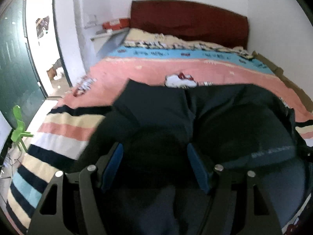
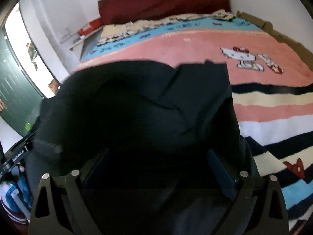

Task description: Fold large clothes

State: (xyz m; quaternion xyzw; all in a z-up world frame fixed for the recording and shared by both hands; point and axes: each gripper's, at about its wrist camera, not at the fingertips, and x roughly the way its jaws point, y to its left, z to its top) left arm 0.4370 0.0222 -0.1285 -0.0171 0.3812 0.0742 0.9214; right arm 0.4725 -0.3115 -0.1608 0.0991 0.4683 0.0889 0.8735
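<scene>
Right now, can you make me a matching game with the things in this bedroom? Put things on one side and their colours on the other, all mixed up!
Things:
1. headboard
2. garment lying on the bed
3. little chair by the door
4. pads of the left gripper

Colours:
A. bright green
B. blue
C. dark red
D. dark navy, nearly black

Right pairs: 1-C, 2-D, 3-A, 4-B
</scene>
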